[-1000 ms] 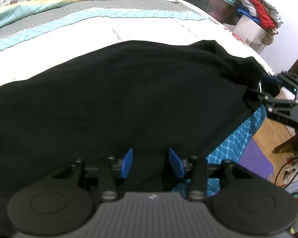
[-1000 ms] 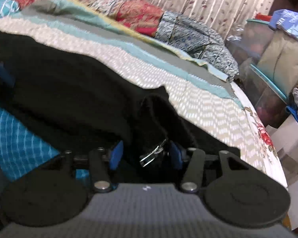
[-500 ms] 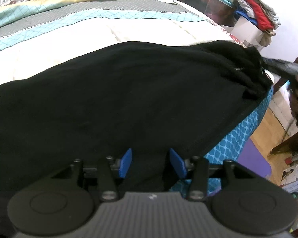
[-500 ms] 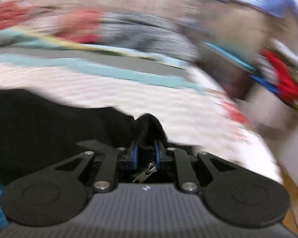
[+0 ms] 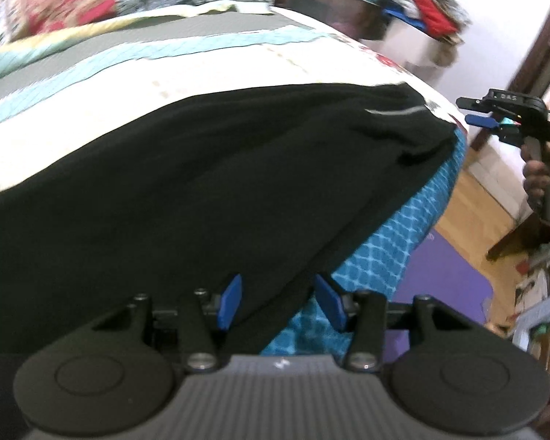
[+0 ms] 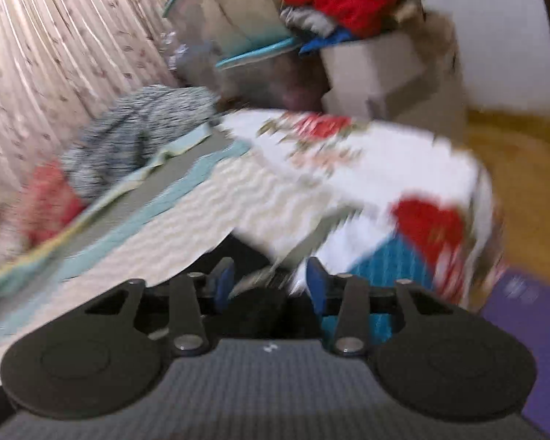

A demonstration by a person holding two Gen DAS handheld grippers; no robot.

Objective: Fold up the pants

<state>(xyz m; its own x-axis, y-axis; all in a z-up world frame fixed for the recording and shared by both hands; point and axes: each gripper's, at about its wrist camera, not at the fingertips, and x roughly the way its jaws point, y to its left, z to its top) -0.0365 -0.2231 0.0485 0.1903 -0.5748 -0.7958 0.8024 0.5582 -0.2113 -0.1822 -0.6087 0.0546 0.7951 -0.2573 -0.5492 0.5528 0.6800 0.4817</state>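
Observation:
Black pants lie spread flat on the bed, one edge along the bed's near side. My left gripper is open, its blue fingers astride the pants' near hem. My right gripper is open and empty; a bit of the black pants shows just beyond its fingers in the blurred right wrist view. In the left wrist view the right gripper is held off the bed's right corner, apart from the pants.
The bed has a striped cream and teal quilt over a blue patterned sheet. Pillows lie at the far end. Piled clothes and boxes stand beyond the bed. A purple mat lies on the wooden floor.
My right gripper opened, let go of the pants' waist end and pulled back off the bed's corner. The pants' right end now lies flat. The left gripper stayed open at the hem.

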